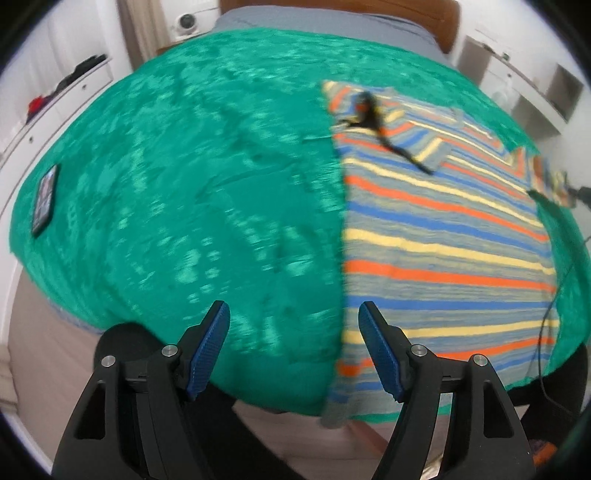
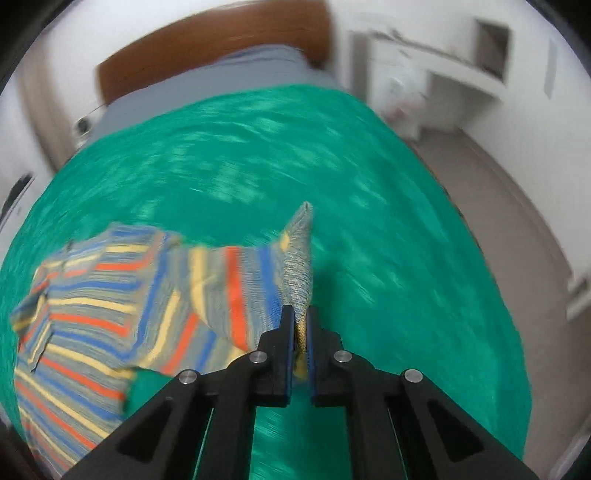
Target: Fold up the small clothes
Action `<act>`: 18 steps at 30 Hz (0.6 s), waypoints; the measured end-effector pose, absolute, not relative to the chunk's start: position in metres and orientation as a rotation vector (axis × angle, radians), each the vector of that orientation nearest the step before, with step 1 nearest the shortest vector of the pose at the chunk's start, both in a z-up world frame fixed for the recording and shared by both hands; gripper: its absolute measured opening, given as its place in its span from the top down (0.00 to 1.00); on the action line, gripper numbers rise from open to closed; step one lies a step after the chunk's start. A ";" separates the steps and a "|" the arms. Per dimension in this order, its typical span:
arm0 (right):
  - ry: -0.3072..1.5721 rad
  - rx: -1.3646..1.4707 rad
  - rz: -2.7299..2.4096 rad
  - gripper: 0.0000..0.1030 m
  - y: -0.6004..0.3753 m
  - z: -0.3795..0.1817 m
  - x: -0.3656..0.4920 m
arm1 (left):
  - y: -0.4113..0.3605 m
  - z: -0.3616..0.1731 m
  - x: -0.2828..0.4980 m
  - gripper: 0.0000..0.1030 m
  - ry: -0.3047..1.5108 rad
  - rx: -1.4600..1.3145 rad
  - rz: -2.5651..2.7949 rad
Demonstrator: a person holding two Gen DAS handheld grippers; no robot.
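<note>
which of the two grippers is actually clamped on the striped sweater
The right gripper: its jaws are pinched on the grey cuff of the striped sweater. The left gripper is wide open with nothing between its fingers.

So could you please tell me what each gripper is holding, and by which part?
The right gripper is shut on the striped sweater, pinching the ribbed cuff of its sleeve. The left gripper is open and holds nothing.

1 striped sweater (image 1: 443, 236), 1 green blanket (image 1: 184, 184), 1 phone (image 1: 44, 199), 2 grippers: left gripper (image 1: 294, 325) w/ 2 blue pads (image 1: 210, 347), right gripper (image 2: 301, 325). 1 headboard (image 2: 207, 55). Approx. 1 round white object (image 1: 186, 23), too blurry to ID.
</note>
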State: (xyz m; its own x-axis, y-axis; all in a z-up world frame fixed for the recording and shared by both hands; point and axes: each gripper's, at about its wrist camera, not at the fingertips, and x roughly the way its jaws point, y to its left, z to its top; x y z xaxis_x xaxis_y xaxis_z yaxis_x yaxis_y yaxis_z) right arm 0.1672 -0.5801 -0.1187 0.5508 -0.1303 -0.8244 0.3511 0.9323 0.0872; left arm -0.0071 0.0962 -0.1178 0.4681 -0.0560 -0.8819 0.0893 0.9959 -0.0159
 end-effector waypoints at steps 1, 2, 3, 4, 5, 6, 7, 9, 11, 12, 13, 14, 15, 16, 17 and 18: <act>0.958 0.290 -0.294 0.95 -0.589 -0.126 0.162 | 0.090 -0.116 -0.008 0.28 1.077 0.045 -0.100; 0.968 0.342 -0.302 0.95 -0.597 -0.137 0.155 | 0.084 -0.114 -0.008 0.28 1.072 0.061 -0.109; 0.977 0.386 -0.313 0.95 -0.602 -0.146 0.150 | 0.077 -0.111 -0.010 0.28 1.066 0.081 -0.118; 0.980 0.442 -0.319 0.95 -0.608 -0.157 0.143 | 0.075 -0.109 -0.011 0.28 1.063 0.090 -0.121; 0.983 0.464 -0.322 0.95 -0.609 -0.163 0.140 | 0.071 -0.107 -0.013 0.28 1.057 0.104 -0.125; 0.985 0.491 -0.325 0.95 -0.610 -0.170 0.135 | 0.070 -0.105 -0.014 0.28 1.054 0.113 -0.123; 0.978 0.509 -0.318 0.95 -0.608 -0.174 0.130 | 0.070 -0.104 -0.015 0.28 1.053 0.118 -0.120; 0.945 0.572 -0.286 0.94 -0.613 -0.180 0.123 | 0.073 -0.104 -0.017 0.28 1.059 0.123 -0.107; 0.906 0.671 -0.247 0.87 -0.621 -0.185 0.117 | 0.077 -0.107 -0.017 0.28 1.071 0.117 -0.098; 0.882 0.732 -0.233 0.82 -0.627 -0.188 0.114 | 0.079 -0.108 -0.017 0.28 1.079 0.112 -0.092; 0.860 0.777 -0.220 0.70 -0.628 -0.190 0.111 | 0.080 -0.110 -0.017 0.28 1.084 0.108 -0.089; 0.824 0.840 -0.206 0.62 -0.633 -0.192 0.109 | 0.080 -0.111 -0.017 0.28 1.090 0.105 -0.087; 0.807 0.869 -0.205 0.59 -0.635 -0.191 0.105 | 0.079 -0.111 -0.018 0.28 1.091 0.105 -0.087; 0.782 0.914 -0.200 0.56 -0.638 -0.192 0.104 | 0.077 -0.111 -0.018 0.28 1.090 0.108 -0.088; 0.773 0.945 -0.201 0.56 -0.640 -0.194 0.105 | 0.075 -0.111 -0.019 0.28 1.088 0.114 -0.091; 0.770 0.962 -0.204 0.56 -0.642 -0.195 0.104 | 0.073 -0.111 -0.020 0.28 1.084 0.121 -0.095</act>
State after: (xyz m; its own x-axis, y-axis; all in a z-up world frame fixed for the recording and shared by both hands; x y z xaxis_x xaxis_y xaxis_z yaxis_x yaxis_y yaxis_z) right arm 0.1037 -0.6424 -0.1950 0.7219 0.1695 -0.6709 0.4797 0.5761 0.6618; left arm -0.0196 0.0726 -0.1108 0.4647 -0.0177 -0.8853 0.1362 0.9893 0.0517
